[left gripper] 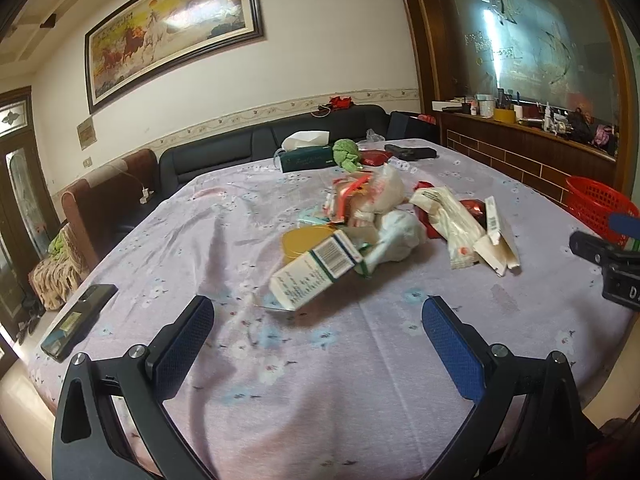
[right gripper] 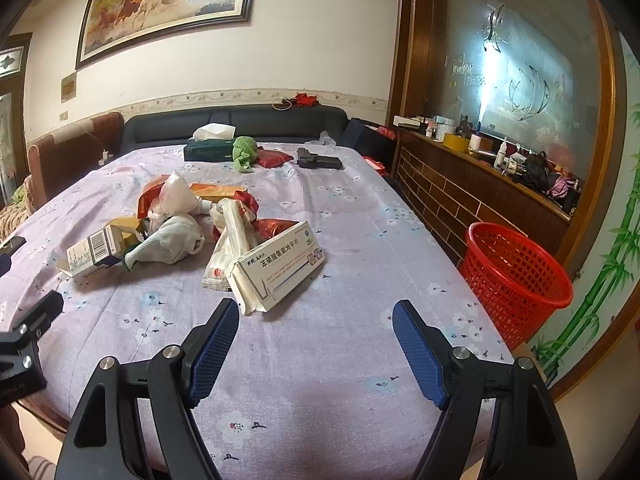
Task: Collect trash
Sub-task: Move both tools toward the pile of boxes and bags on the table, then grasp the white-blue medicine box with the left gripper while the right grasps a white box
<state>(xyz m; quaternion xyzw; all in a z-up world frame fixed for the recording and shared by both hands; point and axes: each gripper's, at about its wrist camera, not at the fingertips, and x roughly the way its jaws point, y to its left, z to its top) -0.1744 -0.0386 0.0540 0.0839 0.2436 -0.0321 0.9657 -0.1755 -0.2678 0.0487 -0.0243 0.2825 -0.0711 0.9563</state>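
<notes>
A heap of trash lies mid-table on the lilac floral cloth: a white medicine box with a barcode (left gripper: 310,270) (right gripper: 94,250), a yellow tape roll (left gripper: 304,242), crumpled white bags (left gripper: 394,236) (right gripper: 172,240), a tissue packet (right gripper: 230,240) and a long white pill box (right gripper: 278,266). My left gripper (left gripper: 318,312) stands open just short of the barcode box, nothing between its fingers. My right gripper (right gripper: 316,316) is open too, its left finger (right gripper: 216,340) close below the pill box. A red mesh basket (right gripper: 516,276) (left gripper: 596,204) stands off the table's right side.
At the table's far end lie a green tissue box (right gripper: 208,150), a green crumpled thing (right gripper: 244,152), a red packet (right gripper: 274,158) and a black object (right gripper: 318,159). A dark remote-like box (left gripper: 78,322) rests near the left edge. Sofas stand behind, a cluttered wooden counter (right gripper: 480,184) at right.
</notes>
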